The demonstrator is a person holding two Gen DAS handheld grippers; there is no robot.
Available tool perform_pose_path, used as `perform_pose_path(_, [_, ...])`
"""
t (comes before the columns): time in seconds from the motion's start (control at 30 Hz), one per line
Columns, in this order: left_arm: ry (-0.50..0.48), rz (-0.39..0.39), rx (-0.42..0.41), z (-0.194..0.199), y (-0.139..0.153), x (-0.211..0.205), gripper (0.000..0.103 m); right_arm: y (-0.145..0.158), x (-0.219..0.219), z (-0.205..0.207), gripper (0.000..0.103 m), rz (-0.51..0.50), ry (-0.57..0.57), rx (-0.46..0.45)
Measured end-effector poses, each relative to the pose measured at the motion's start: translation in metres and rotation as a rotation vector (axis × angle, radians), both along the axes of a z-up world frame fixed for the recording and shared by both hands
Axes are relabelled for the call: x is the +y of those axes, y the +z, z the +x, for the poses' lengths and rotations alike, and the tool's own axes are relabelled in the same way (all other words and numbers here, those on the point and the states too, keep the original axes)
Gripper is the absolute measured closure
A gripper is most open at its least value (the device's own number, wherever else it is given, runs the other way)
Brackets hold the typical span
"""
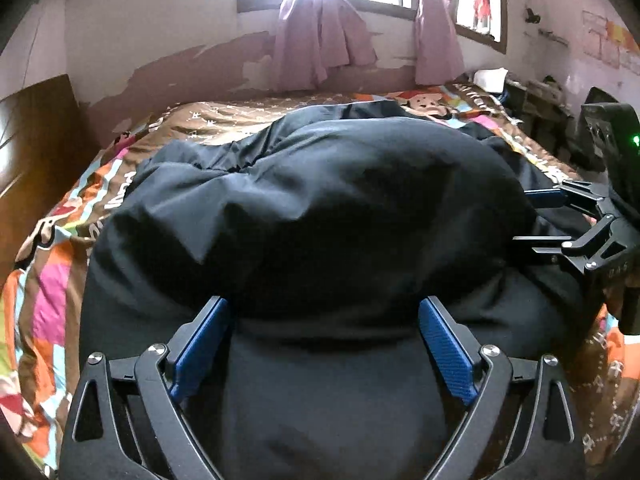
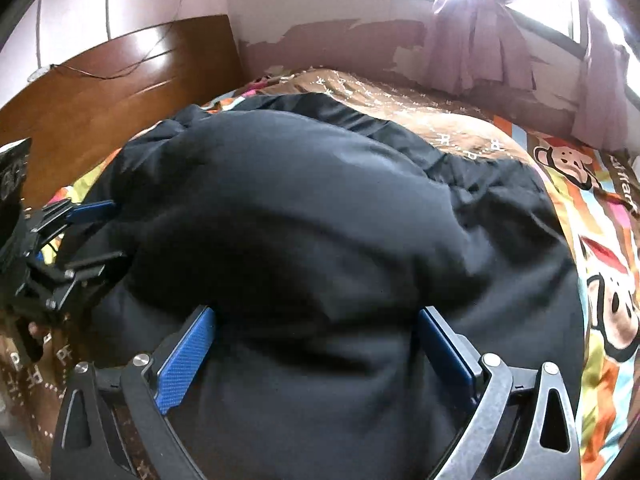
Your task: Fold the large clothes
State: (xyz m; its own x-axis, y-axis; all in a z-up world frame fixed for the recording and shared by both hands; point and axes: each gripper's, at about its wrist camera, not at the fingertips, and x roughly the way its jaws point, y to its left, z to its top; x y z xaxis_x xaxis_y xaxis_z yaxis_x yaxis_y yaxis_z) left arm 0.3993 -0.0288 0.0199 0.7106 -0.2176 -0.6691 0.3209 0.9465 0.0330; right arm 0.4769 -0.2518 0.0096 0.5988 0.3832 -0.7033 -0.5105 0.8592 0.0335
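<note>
A large black padded jacket (image 1: pixel 320 200) lies bunched in a thick fold on the bed, also filling the right wrist view (image 2: pixel 320 220). My left gripper (image 1: pixel 324 308) has its blue-padded jaws wide apart, with the fold's near edge between them. My right gripper (image 2: pixel 316 316) is the same: jaws spread wide around the thick black fabric. Each gripper shows in the other's view, the right gripper (image 1: pixel 520 216) at the jacket's right side and the left gripper (image 2: pixel 116 232) at its left side, both open against the cloth.
The jacket rests on a bed with a colourful cartoon-monkey cover (image 2: pixel 600 280). A wooden headboard (image 2: pixel 120 92) stands at the left. A peeling wall and a window with pink curtains (image 1: pixel 320 40) lie behind. A cluttered side table (image 1: pixel 532 92) stands at the far right.
</note>
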Motion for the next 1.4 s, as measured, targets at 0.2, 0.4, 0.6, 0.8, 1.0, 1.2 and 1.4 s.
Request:
perform_pose_path(0.2, [0.064, -0.042, 0.039, 0.034, 0.005, 0.008, 0.009, -0.003, 0.000, 0.036, 0.000, 0.005, -0.011, 0.047])
perform_pose_path(0.4, [0.123, -0.048, 0.066, 0.063, 0.009, 0.014, 0.009, 0.000, -0.003, 0.062, 0.000, 0.006, -0.040, 0.045])
perform_pose_path(0.6, [0.145, 0.001, 0.085, 0.088, 0.009, 0.016, 0.008, -0.006, -0.007, 0.090, 0.000, 0.040, -0.069, 0.079])
perform_pose_path(0.8, [0.165, -0.077, 0.124, 0.108, 0.003, 0.035, 0.004, -0.007, -0.018, 0.115, 0.000, 0.058, -0.129, 0.085])
perform_pose_path(1.0, [0.146, -0.091, 0.166, 0.125, -0.006, 0.035, 0.001, -0.022, -0.019, 0.136, 0.000, 0.063, -0.145, 0.144])
perform_pose_path(1.2, [0.126, -0.161, 0.177, 0.123, -0.013, 0.043, 0.001, -0.032, -0.018, 0.144, 0.000, 0.065, -0.136, 0.160])
perform_pose_path(1.4, [0.120, -0.149, 0.133, 0.115, -0.015, 0.040, 0.001, -0.034, -0.024, 0.133, 0.000, 0.113, -0.131, 0.130])
